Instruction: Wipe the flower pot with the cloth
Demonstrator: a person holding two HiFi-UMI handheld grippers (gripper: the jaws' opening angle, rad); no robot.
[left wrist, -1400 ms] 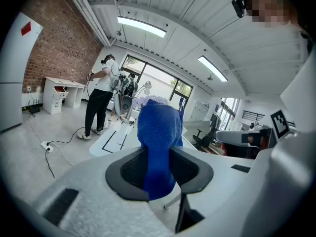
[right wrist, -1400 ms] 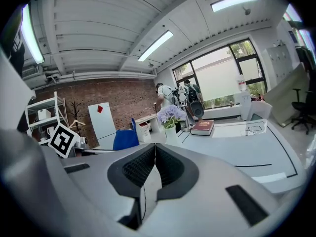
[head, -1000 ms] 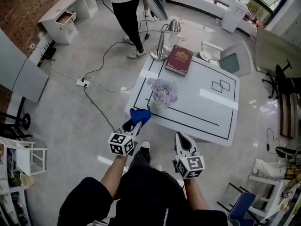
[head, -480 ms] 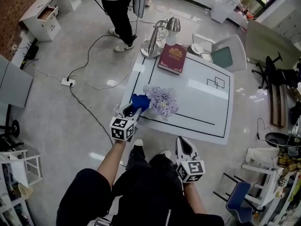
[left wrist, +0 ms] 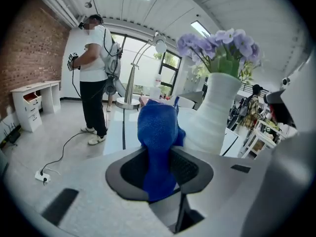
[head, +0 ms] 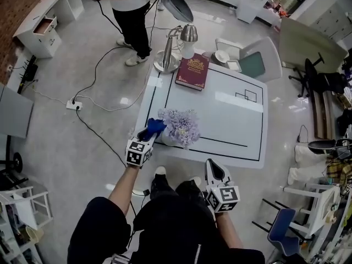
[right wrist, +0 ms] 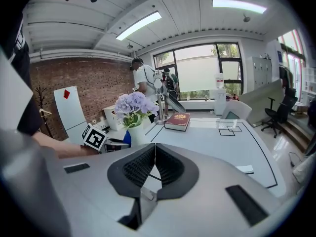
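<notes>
A white flower pot with purple flowers stands near the front left corner of the white table. My left gripper is shut on a blue cloth, which bulges out past the jaws just left of the pot and close against its side. In the head view the blooms hide most of the pot. My right gripper is shut and empty, held back from the table's front edge; in its own view its jaws meet with nothing between them.
A maroon book lies at the table's far left, beside a silver desk lamp. A chair stands at the far side. A person stands beyond the table, with cables and a power strip on the floor.
My left gripper has carried the blue cloth forward and right, from off the table's edge to the pot's left side. The right gripper has stayed where it was.
</notes>
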